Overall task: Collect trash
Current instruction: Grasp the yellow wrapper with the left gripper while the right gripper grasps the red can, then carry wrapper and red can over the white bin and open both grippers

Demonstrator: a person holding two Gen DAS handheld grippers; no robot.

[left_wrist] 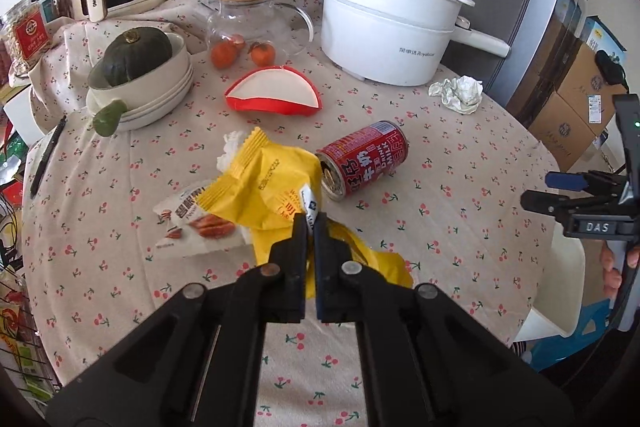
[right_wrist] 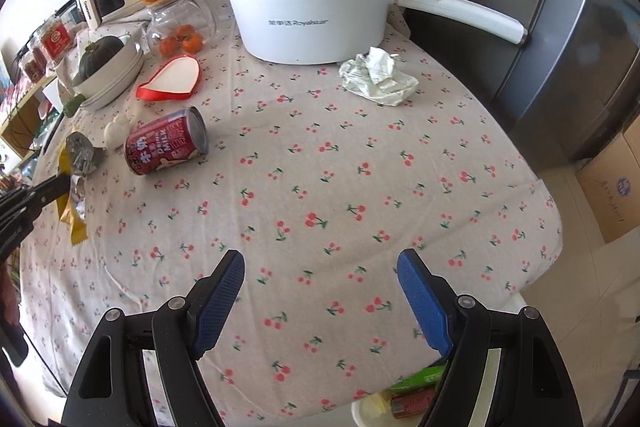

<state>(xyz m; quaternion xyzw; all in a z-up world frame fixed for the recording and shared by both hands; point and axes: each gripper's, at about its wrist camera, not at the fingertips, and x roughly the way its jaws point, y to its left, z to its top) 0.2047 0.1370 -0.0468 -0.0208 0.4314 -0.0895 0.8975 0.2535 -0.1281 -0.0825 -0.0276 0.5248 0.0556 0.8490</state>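
Observation:
My left gripper (left_wrist: 310, 223) is shut on a yellow snack wrapper (left_wrist: 260, 187) and holds it just above the table; the wrapper also shows in the right wrist view (right_wrist: 68, 211). A white nut-snack packet (left_wrist: 192, 223) lies under it. A red milk can (left_wrist: 362, 159) lies on its side to the right, also in the right wrist view (right_wrist: 168, 143). Crumpled white paper (left_wrist: 460, 93) lies near the pot, also in the right wrist view (right_wrist: 378, 75). My right gripper (right_wrist: 320, 291) is open and empty above the table's near edge.
A white electric pot (right_wrist: 312, 7), a glass jar with an orange on its lid (left_wrist: 248, 15), a red-and-white heart-shaped dish (left_wrist: 276, 93) and bowls holding a green squash (left_wrist: 140, 67) stand at the back. A white bin (right_wrist: 384, 409) with trash sits below the table edge.

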